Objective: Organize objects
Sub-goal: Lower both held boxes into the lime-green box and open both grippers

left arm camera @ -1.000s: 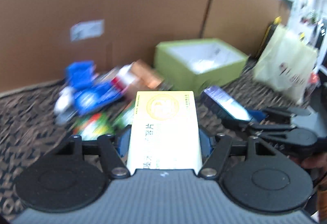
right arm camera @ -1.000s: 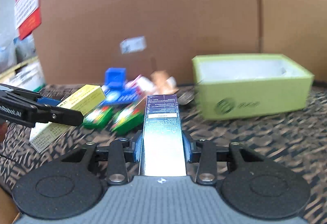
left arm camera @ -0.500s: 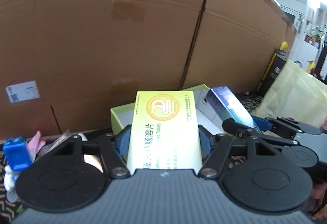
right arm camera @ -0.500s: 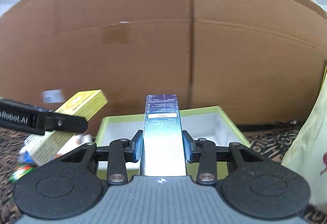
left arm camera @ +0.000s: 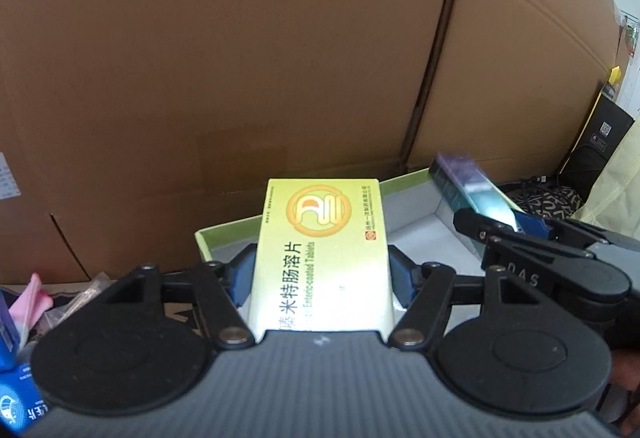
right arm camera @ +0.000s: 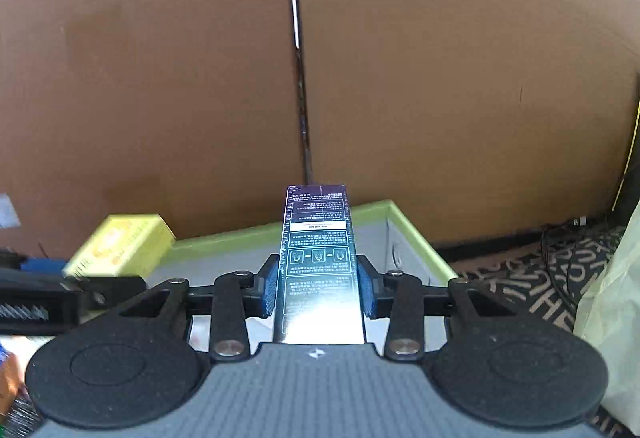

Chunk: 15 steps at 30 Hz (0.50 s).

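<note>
Between my left jaws: my left hand-held gripper (left arm camera: pixel 320 274) is clamped on the yellow tablet box (left arm camera: pixel 320 258), blue pads pressing its long sides.
Left box axis: its length runs away from me, far end hanging over the near-left part of the green tray (left arm camera: pixel 224 234).
Between my right jaws: my right hand-held gripper (right arm camera: pixel 318 286) is clamped on the dark slim carton (right arm camera: pixel 318 262), likewise pointing lengthwise away from me.
Right carton place: its far end hangs over the tray's right half, short of the far rim.
Key relation: the tray's open white floor lies just ahead of and below both boxes; as I judge it, both hands are about equally near, left box to the left, carton to the right.
Next move, my judgement: lower and release side by side, long axes parallel.
Beyond: the cardboard wall (right arm camera: pixel 160 78) stands close behind the tray.
</note>
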Each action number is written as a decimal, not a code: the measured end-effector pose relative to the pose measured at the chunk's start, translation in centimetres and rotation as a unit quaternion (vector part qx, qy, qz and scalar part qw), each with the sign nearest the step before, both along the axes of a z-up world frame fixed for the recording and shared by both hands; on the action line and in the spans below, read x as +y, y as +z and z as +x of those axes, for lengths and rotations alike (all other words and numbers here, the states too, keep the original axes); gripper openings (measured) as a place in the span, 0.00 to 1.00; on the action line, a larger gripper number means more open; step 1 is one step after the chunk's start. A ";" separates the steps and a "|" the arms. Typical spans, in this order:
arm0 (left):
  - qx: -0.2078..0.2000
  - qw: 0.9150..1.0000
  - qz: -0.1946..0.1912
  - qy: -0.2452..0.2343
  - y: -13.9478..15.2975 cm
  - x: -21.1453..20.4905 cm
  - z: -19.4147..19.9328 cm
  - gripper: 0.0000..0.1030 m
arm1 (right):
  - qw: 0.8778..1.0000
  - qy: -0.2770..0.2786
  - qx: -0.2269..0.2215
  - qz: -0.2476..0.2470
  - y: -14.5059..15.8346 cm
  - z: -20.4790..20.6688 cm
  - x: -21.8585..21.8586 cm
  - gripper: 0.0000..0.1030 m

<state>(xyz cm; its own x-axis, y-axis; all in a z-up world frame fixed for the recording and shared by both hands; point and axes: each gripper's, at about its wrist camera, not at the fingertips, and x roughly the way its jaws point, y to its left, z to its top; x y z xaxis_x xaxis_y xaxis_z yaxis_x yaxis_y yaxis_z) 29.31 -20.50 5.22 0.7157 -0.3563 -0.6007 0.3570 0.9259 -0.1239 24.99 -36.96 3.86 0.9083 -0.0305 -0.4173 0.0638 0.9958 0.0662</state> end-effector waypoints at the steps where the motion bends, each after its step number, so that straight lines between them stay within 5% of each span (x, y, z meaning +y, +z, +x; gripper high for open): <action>1: -0.003 1.000 0.001 -0.001 -0.4 -0.1 0.1 0.79 | 1.000 -0.004 0.006 -0.007 -0.7 0.3 0.0 0.42; 2: -0.003 1.000 0.002 -0.002 -0.8 -0.1 0.2 0.88 | 1.000 -0.003 0.013 -0.017 -1.4 0.6 0.0 0.44; 3: -0.007 1.000 0.003 0.001 -1.0 0.0 0.1 0.99 | 0.999 0.002 0.024 -0.027 -2.0 0.8 0.0 0.58; 7: -0.019 1.000 -0.005 -0.002 -1.0 0.9 -0.3 1.00 | 0.998 -0.006 0.026 -0.054 -2.7 -0.3 -0.2 0.65; 15: -0.022 0.999 -0.041 0.003 1.5 4.1 -3.8 1.00 | 0.997 -0.037 -0.063 0.018 4.0 -6.2 -1.6 0.81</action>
